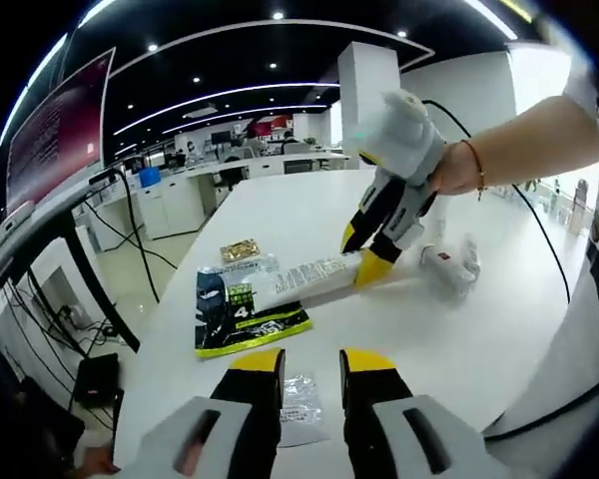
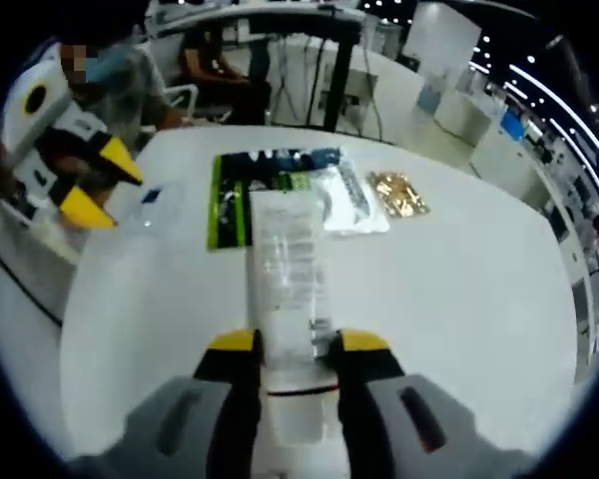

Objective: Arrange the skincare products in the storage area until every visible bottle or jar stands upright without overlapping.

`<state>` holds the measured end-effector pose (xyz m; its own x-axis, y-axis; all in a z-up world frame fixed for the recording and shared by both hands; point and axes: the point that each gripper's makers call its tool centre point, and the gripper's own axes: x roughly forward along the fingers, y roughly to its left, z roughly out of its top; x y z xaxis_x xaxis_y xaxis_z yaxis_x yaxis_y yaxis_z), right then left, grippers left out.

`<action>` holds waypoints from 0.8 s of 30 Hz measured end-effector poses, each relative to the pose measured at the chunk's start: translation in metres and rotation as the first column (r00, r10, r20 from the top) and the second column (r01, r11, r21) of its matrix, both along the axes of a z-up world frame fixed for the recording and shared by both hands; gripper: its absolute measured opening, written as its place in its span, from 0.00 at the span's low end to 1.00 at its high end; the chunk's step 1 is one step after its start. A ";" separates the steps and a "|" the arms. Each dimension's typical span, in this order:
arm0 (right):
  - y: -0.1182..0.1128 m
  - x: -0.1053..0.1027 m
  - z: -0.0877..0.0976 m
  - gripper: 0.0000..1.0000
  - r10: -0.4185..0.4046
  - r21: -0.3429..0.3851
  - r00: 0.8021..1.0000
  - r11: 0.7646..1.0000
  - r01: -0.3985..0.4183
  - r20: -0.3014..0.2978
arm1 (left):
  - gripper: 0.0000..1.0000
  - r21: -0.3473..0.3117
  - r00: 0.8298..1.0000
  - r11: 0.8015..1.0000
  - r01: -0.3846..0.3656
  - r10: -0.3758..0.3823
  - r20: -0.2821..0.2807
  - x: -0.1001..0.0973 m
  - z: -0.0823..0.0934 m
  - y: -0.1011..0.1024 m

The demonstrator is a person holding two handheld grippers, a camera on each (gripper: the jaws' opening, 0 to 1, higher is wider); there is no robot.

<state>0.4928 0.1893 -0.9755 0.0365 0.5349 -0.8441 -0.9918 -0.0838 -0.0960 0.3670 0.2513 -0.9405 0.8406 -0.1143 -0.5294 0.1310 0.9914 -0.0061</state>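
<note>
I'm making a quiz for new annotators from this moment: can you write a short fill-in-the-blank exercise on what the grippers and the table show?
1. The right gripper is shut on a white ____ that lies flat on the table.
2. The left gripper has its jaws ____ and holds nothing.
3. The flat packet under the far end of that item has a black and ____ edge.
4. The small foil sachet beside the packet is ____ in colour.

Missing words: tube; open; green; gold

A gold foil packet [image 2: 397, 194] lies on the white table [image 2: 479, 299].
</note>
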 end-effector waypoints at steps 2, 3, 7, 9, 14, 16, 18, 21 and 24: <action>-0.005 -0.007 0.000 0.27 0.025 -0.016 1.000 1.000 -0.025 -0.012 | 0.22 0.001 1.000 1.000 0.013 -0.013 0.001 0.001 0.001 -0.002; -0.006 -0.008 0.000 0.27 0.032 -0.020 0.999 0.999 -0.033 -0.010 | 0.22 0.002 1.000 1.000 0.018 -0.018 0.002 0.002 0.001 -0.002; -0.018 -0.023 -0.001 0.28 0.094 -0.067 0.996 0.993 -0.094 -0.001 | 0.22 -0.006 0.999 0.999 0.037 -0.037 -0.001 0.003 0.000 -0.005; -0.024 -0.030 -0.001 0.28 0.157 -0.089 0.987 0.984 -0.155 0.013 | 0.22 -0.008 0.999 0.999 0.051 -0.051 -0.002 0.003 -0.001 -0.007; -0.035 -0.038 -0.001 0.28 0.280 -0.139 0.957 0.953 -0.268 0.081 | 0.23 -0.006 0.996 0.996 0.092 -0.092 -0.006 0.000 -0.004 -0.014; -0.039 -0.042 -0.002 0.28 0.313 -0.151 0.947 0.942 -0.301 0.067 | 0.24 -0.002 0.994 0.994 0.111 -0.111 -0.013 -0.001 -0.007 -0.016; -0.040 -0.044 -0.001 0.28 0.328 -0.148 0.943 0.937 -0.317 0.058 | 0.25 0.003 0.990 0.990 0.139 -0.139 -0.013 -0.003 -0.008 -0.020; -0.043 -0.045 -0.001 0.29 0.353 -0.150 0.934 0.928 -0.341 0.061 | 0.27 -0.009 0.984 0.984 0.180 -0.180 -0.013 -0.004 -0.009 -0.028; -0.043 -0.045 0.000 0.30 0.371 -0.152 0.924 0.922 -0.356 0.090 | 0.28 -0.006 0.981 0.981 0.194 -0.194 -0.022 -0.005 -0.011 -0.030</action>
<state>0.4478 0.1464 -0.9759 -0.0384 0.4150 -0.9090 -0.8734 -0.4559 -0.1712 0.3618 0.2213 -0.9517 0.7905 -0.2759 -0.5467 0.3205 0.9471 -0.0145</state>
